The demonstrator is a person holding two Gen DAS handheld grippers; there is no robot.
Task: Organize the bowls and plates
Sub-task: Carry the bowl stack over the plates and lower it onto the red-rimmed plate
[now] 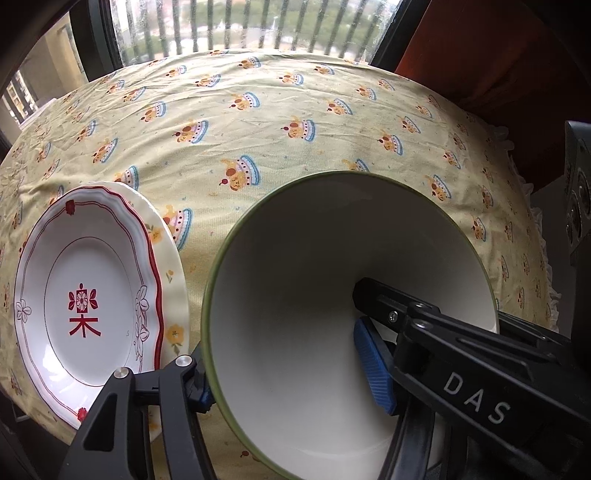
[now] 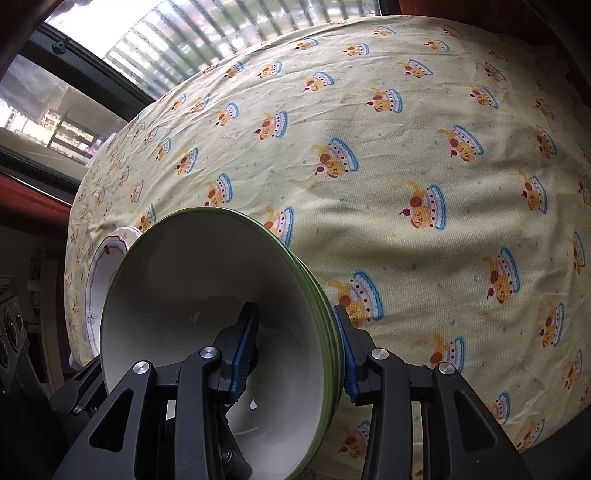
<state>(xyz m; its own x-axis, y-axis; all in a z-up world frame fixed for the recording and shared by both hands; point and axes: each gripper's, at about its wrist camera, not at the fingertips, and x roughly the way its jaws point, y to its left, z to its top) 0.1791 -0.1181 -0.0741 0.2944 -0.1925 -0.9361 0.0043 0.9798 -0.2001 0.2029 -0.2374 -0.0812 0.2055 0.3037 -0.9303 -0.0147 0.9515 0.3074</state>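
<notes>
Left edge of the table [image 1: 295, 122], near corner: red-rimmed plate [image 1: 88, 295] stacked on a yellow floral plate [image 1: 173, 291], both flat on the cake-print tablecloth [image 1: 303, 92].

Just right of the plates, at the near edge: stack of green-rimmed bowls [image 2: 207, 314], several rims nested as seen from the right wrist view.

Left gripper [image 1: 291, 384] straddling the left wall of the top bowl, one finger outside by the plates, one blue pad [image 1: 373, 365] inside. Pad looks off the wall; jaws at mid width, apparently not clamped.

Right gripper [image 2: 295, 350] on the right side of the stack, inner pad inside the top bowl, outer pad against the stacked rims. Jaws narrow, pinched onto the rims.

Step in hand, as judged: seat or move the bowl stack. Advice: keep both grips level, lift straight, avoid tilting toward the near edge. Clamp across several rims may slip on glaze.

Obstacles: plates close on the left, outer left finger nearly beside them. Rest of cloth right of the stack free. Window [image 1: 240, 26] beyond the far edge.
</notes>
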